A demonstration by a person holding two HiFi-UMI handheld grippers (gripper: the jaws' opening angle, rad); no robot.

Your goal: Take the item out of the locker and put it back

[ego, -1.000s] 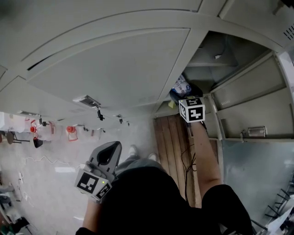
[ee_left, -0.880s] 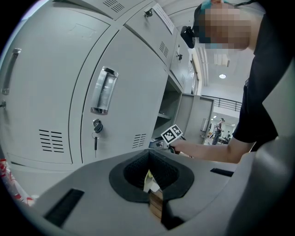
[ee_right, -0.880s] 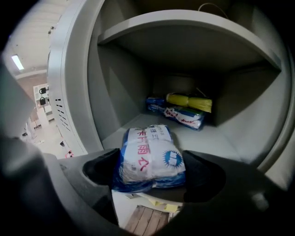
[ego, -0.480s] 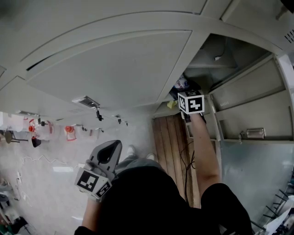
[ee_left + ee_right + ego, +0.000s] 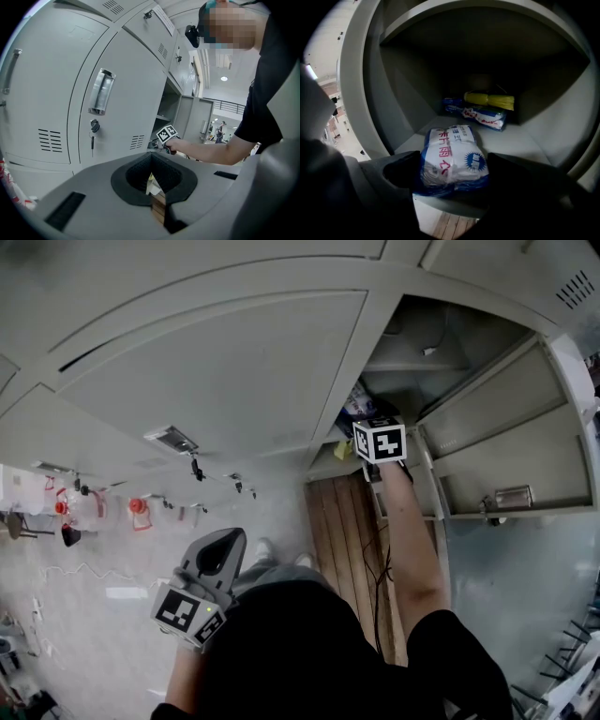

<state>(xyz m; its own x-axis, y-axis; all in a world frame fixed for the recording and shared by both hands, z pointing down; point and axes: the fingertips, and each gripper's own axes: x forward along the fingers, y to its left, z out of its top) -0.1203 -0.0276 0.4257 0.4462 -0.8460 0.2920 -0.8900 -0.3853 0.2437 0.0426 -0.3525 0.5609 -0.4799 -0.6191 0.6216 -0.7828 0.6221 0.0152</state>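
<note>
Two grippers in view. My right gripper [image 5: 452, 174] is clamping the white-and-blue packet [image 5: 451, 152], one jaw pressing on each side of it. The packet is sitting low centre in the right gripper view, right at the front lip of the open locker [image 5: 370, 93]. I can't tell whether it's resting on the locker floor or hanging just above it. A second packet [image 5: 483, 116] is lying at the back of the compartment, with a yellow bundle [image 5: 489, 100] just behind it. In the head view, the right gripper's marker cube [image 5: 379, 441] is showing upper centre-right, at the locker mouth. My left gripper [image 5: 223, 547] is hanging lower left of that frame, jaws together, holding nothing, pointing at the closed locker doors [image 5: 117, 93].
</note>
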